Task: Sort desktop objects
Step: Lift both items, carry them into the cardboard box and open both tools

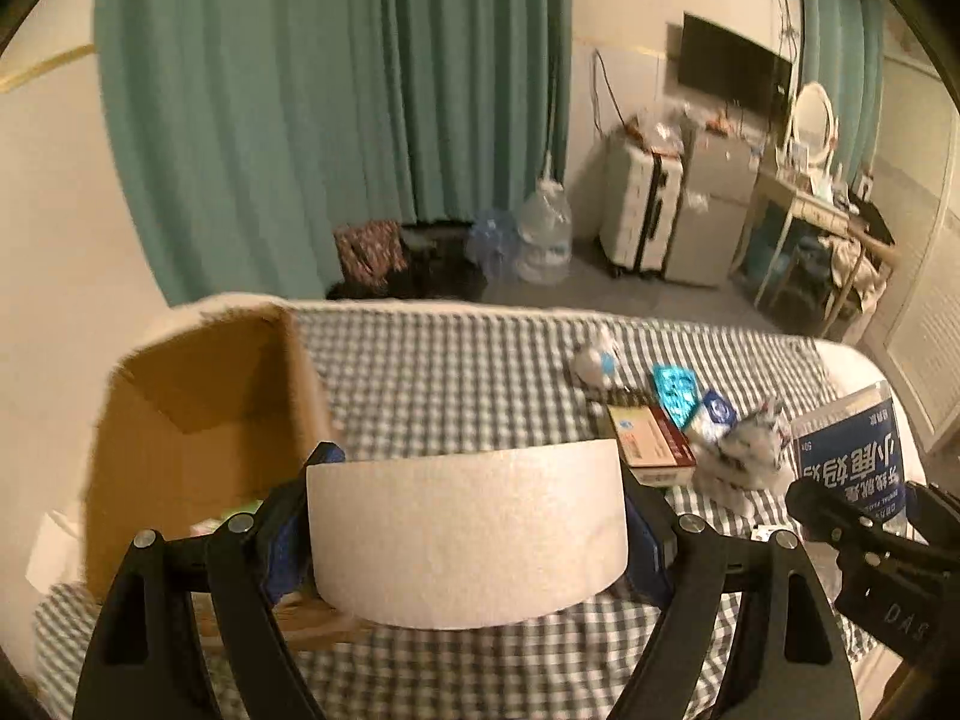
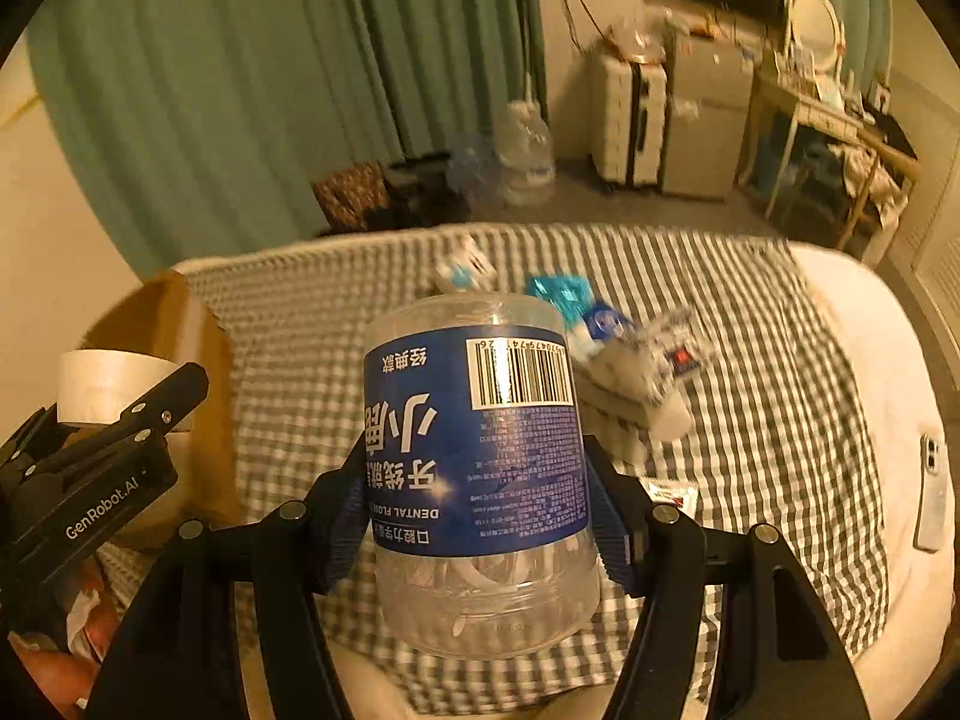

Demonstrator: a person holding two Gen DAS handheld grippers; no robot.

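Nearest, the left gripper (image 1: 468, 516) is clamped across the width of a roll of white tape (image 1: 467, 534), its blue pads pressing the two flat sides, with the roll lifted just beside the cardboard box (image 1: 198, 420). That roll looks light and stiff, its paper face offering good friction, so a hold across the flat sides should stay put; squeezing the curved face instead might let it roll out.

Right of the box, the right gripper (image 2: 480, 516) grips a clear plastic jar of dental floss picks (image 2: 480, 468), held upside down by its blue label band, above the checked cloth (image 2: 750, 420). I judge it light but smooth and thin-walled: the glossy label could slip and the wall may flex, so the labelled middle, where the pads sit now, is the sensible place, with modest pressure.

Farther from the box, on the cloth, lie a flat red-and-white carton (image 1: 651, 441), a teal blister pack (image 1: 675, 387) and crumpled packets (image 1: 750, 450), all soft or thin. Beyond stands a teal curtain (image 1: 336, 108).
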